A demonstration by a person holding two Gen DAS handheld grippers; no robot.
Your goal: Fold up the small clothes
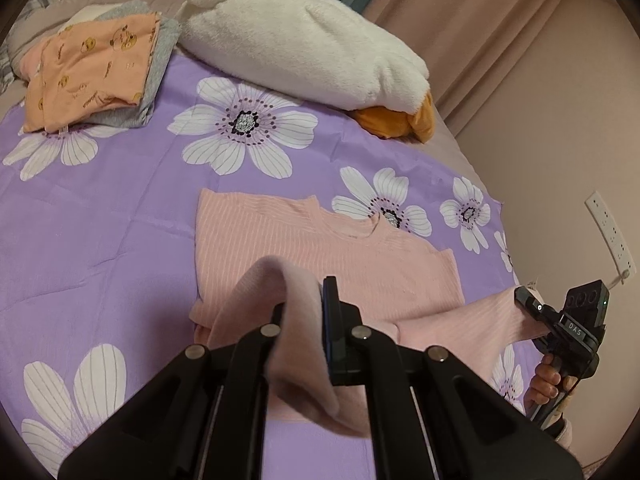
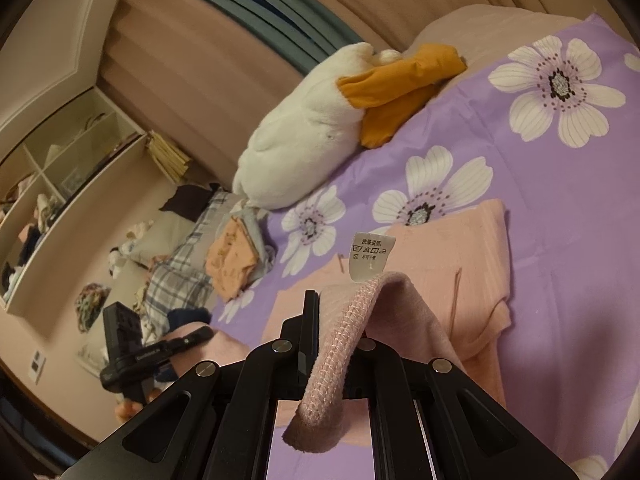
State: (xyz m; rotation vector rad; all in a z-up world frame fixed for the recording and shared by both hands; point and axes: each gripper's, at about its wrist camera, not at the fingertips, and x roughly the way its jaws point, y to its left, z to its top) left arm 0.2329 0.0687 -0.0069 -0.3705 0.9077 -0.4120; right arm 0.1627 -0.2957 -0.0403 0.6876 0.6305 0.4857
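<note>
Left wrist view: pink ribbed sweater (image 1: 320, 252) lying flat on the purple floral bedsheet (image 1: 100, 220), neckline toward the white plush duck (image 1: 304, 44). Left gripper (image 1: 304, 320) is clamped on a lifted fold of the sweater's near edge. Right gripper (image 1: 528, 304), beside the sweater's right sleeve, pinches the sleeve end. Folded orange garment (image 1: 92, 72) tops a stack beside the duck, well apart from the sweater. Right wrist view: right gripper (image 2: 332, 320) is closed on the knitted hem, care label (image 2: 370, 256) standing above it.
</note>
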